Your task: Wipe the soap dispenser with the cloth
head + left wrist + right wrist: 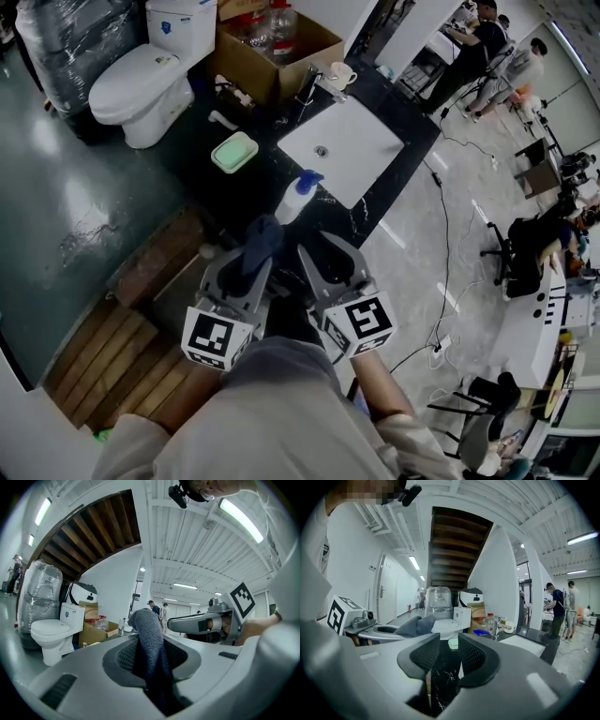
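Got the dark blue cloth (149, 644) clamped tight in the left gripper (242, 274), bunched up and poking out past the jaws. Nothing in the right gripper (330, 261), with its jaws apart and only black marble showing through the gap. Looking at the soap dispenser (298, 195) standing on the table (380, 192), right by the near corner of the white sink (342, 145). Sitting just ahead of both grippers and not touched yet. Also spotted a green soap dish (234, 152) off to the left of it, well clear.

Guessing a bit on handling. Probably a light plastic bottle with smooth sides, so likely to skate or tip on that polished top once rubbed. Best to pinch the body below the neck with the free jaws and hold it steady. Wouldn't grab the blue pump head, too likely to sink and squirt. Easy on the squeeze too, probably thin plastic and quick to dent. As for the cloth, soft and floppy, so better to press the bunched end flat against the bottle than dab with the tip.
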### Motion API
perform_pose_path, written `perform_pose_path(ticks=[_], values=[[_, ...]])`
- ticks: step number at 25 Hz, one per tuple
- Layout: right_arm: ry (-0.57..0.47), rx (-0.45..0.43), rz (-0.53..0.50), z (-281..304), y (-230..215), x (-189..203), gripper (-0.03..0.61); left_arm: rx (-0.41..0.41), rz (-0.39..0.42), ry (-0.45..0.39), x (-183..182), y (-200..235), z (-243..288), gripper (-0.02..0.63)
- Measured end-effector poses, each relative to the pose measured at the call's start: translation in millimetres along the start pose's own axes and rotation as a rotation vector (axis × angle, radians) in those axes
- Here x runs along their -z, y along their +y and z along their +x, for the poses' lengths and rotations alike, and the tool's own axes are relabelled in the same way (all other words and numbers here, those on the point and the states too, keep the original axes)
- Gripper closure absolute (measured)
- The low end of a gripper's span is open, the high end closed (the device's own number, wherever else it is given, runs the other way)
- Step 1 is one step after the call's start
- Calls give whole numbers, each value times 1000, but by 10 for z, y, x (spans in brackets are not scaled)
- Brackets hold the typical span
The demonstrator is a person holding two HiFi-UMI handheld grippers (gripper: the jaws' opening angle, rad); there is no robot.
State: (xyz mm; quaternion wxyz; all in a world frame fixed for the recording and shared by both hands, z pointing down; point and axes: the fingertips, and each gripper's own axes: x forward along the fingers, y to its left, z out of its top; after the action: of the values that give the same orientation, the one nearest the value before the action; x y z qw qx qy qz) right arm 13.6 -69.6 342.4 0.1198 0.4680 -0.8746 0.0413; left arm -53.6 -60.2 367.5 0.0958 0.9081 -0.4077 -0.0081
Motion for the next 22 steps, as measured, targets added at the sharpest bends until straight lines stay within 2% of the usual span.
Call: perform_pose_path(ticks=[4, 10, 14, 18, 22], values=[[28, 18, 8, 167, -222, 87, 460, -11, -8, 13, 40, 69, 88, 523], [35, 8, 11, 437, -442, 166, 448, -27, -10, 31, 123, 110, 235, 523], [34, 7, 52, 583, -638, 284, 428, -43, -18, 53, 187, 114, 369, 523], [41, -38, 77, 772, -787, 364, 405, -66, -30, 66, 200, 142, 505, 523], [43, -120, 65, 979, -867, 401, 393, -112, -29, 75, 219, 214, 669, 523]])
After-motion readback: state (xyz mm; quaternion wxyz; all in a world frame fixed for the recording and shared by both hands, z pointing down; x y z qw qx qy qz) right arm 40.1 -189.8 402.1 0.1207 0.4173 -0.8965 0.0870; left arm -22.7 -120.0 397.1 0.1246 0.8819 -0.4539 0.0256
